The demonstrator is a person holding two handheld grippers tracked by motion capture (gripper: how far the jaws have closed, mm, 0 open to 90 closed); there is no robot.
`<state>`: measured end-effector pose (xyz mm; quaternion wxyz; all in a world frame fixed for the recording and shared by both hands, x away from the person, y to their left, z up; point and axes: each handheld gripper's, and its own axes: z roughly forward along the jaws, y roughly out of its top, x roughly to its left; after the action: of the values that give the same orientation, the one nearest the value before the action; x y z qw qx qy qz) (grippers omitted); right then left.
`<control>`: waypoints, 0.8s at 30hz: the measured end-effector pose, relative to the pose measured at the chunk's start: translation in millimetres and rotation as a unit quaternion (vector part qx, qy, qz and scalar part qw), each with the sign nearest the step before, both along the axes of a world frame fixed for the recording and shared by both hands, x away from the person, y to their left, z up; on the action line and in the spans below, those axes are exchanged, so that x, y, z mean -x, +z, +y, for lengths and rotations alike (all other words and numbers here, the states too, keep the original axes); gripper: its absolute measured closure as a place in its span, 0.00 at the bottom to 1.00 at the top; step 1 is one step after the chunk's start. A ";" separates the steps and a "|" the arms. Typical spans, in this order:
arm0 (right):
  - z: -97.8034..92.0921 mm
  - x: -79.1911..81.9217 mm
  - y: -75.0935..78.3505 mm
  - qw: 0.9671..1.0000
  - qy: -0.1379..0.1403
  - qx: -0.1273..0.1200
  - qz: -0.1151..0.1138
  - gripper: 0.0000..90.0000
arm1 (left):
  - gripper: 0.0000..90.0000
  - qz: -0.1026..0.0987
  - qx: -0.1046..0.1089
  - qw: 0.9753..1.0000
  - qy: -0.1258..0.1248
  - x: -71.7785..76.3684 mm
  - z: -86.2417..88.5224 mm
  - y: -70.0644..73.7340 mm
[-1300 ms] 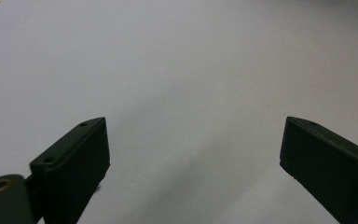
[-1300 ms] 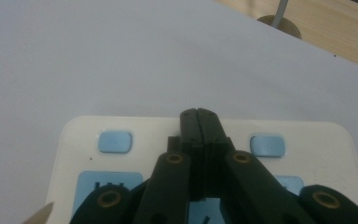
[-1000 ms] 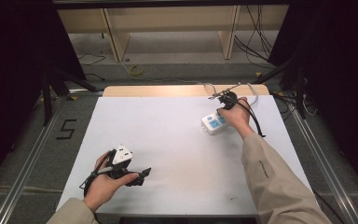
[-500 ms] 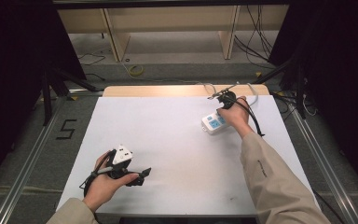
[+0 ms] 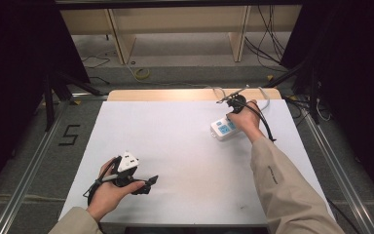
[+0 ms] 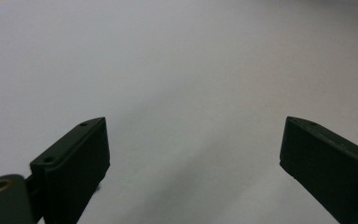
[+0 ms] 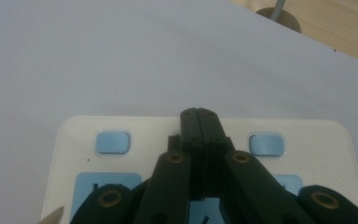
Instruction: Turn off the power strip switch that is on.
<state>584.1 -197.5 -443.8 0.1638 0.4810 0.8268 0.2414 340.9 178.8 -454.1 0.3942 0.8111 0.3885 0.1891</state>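
Note:
A white power strip (image 5: 222, 128) with blue sockets lies on the white table at the back right. My right gripper (image 5: 233, 110) is held over it by the person's hand. In the right gripper view the two black jaws are pressed together, and my right gripper (image 7: 199, 115) points across the power strip (image 7: 307, 140) between two small blue buttons (image 7: 113, 142). Nothing shows between them. My left gripper (image 5: 147, 183) sits low over the table at the front left. In the left gripper view my left gripper (image 6: 193, 140) has its jaws wide apart over bare white surface.
A bare wooden strip (image 5: 175, 94) runs along the table's back edge, and a white cable (image 5: 265, 95) leads off behind the power strip. The white tabletop (image 5: 185, 146) stretches between the two hands. Metal rails (image 5: 24, 180) flank the table.

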 end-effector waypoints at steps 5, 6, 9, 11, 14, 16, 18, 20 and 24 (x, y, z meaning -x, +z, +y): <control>1.6 0.0 0.0 1.000 0.001 0.009 0.002 1.00 | 0.09 0.001 0.000 1.000 0.000 0.0 -0.2 0.1; 1.6 -0.2 0.2 1.000 0.002 0.010 0.003 1.00 | 0.09 0.000 0.001 1.000 0.000 0.1 -0.1 0.1; 2.9 -0.1 0.3 1.000 0.001 0.013 0.002 1.00 | 0.09 0.002 0.000 1.000 0.000 0.0 0.2 0.2; 3.3 0.0 0.2 1.000 0.000 0.013 0.002 1.00 | 0.09 0.002 -0.001 1.000 0.000 -0.2 0.1 0.0; 2.2 -0.2 0.2 1.000 0.002 0.011 0.002 1.00 | 0.09 0.000 0.000 1.000 0.000 0.0 -0.3 0.0; 2.2 -0.2 0.3 1.000 0.003 0.014 0.001 1.00 | 0.09 0.000 0.000 1.000 0.000 -0.1 -0.2 0.0; 3.0 0.2 0.1 1.000 0.001 0.013 0.001 1.00 | 0.09 0.001 -0.001 1.000 0.000 -0.2 -0.1 0.0; 2.6 0.3 0.0 1.000 0.001 0.012 0.000 1.00 | 0.09 0.001 -0.001 1.000 -0.001 -0.2 -0.1 0.0; 1.8 0.1 -0.1 1.000 0.002 0.012 0.000 1.00 | 0.09 0.001 -0.001 1.000 -0.001 -0.1 0.0 0.0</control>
<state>584.1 -195.7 -443.8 0.1691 0.4773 0.8305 0.2322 341.0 178.8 -454.0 0.3932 0.8118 0.3884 0.1882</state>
